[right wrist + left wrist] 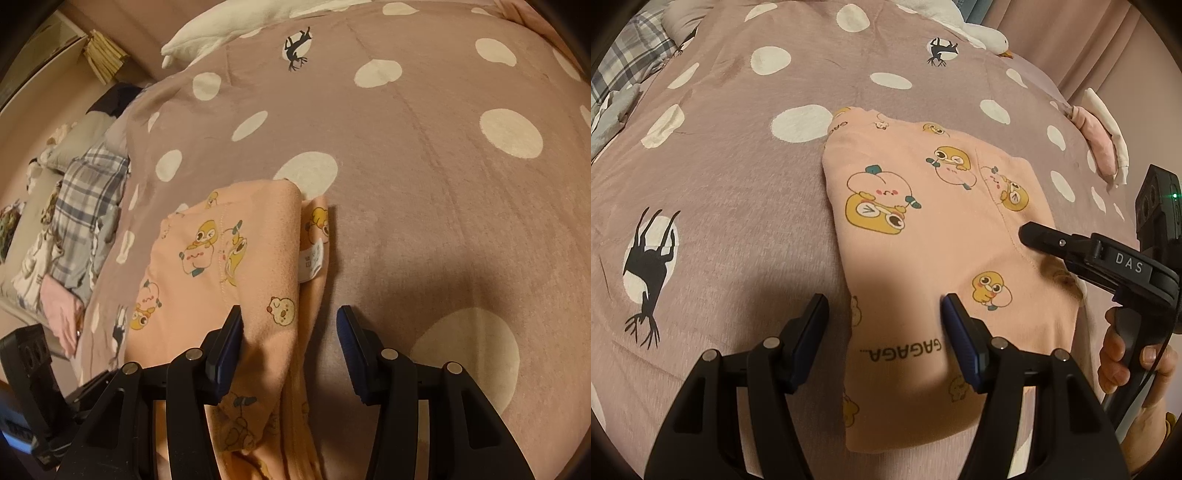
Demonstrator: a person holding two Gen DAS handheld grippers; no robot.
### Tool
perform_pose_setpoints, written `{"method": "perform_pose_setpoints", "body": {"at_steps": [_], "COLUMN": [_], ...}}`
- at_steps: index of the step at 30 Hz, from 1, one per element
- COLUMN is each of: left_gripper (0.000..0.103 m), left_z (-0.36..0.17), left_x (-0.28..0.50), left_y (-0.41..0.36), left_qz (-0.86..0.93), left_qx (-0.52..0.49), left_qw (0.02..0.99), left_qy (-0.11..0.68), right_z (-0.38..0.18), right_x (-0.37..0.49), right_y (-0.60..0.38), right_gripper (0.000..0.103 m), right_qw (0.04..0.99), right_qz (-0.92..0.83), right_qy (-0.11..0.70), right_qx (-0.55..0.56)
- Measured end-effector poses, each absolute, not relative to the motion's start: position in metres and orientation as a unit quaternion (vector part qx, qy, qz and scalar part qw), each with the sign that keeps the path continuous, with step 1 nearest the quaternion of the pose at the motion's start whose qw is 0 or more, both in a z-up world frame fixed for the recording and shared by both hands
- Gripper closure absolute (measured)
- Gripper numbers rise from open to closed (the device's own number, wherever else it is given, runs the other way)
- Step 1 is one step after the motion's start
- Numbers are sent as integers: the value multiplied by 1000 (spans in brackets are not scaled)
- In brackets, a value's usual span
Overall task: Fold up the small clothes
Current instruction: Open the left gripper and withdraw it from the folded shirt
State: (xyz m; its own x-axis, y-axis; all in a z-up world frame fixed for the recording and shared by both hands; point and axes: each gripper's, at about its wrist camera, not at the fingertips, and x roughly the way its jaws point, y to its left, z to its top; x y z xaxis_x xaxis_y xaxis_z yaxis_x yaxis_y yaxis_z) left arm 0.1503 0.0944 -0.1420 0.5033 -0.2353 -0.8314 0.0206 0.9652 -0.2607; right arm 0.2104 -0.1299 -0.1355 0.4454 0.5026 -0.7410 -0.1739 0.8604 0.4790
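The left gripper (882,306) hovers with its jaws wide apart astride the left edge of the peach cartoon-print garment (923,229), which lies partly folded on the dotted mauve bedspread (720,184), and nothing is pinched between its pads. The garment looks like a light, soft knit that will sag and slide over itself rather than hold a crease, so I judge its doubled edges and corners the best holds. The right gripper (290,321) stands half open over the right-hand folded edge beside the white care label (314,260), gripping nothing.
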Motion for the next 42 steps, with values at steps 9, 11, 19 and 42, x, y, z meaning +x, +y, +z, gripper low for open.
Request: {"method": "perform_pose_setpoints", "body": {"at_steps": [9,11,19,42], "left_gripper": [38,38,37,36], "left_z": [-142,-143,-144,-135], "left_x": [149,146,140,117], "left_y": [95,96,97,98], "left_qz": [-74,-74,-72,-58], "left_qx": [-108,-108,-108,-101], "left_qw": [860,860,860,863], "left_qy": [493,493,493,491], "right_z": [-134,-134,-134,-120], "right_x": [208,208,207,198], "right_y": [-131,-131,-133,-139], "right_gripper": [54,54,54,54], "right_qw": [834,835,835,849], "right_qz": [197,196,192,188], "right_qy": [486,486,486,467], "right_qx": [169,169,171,159]}}
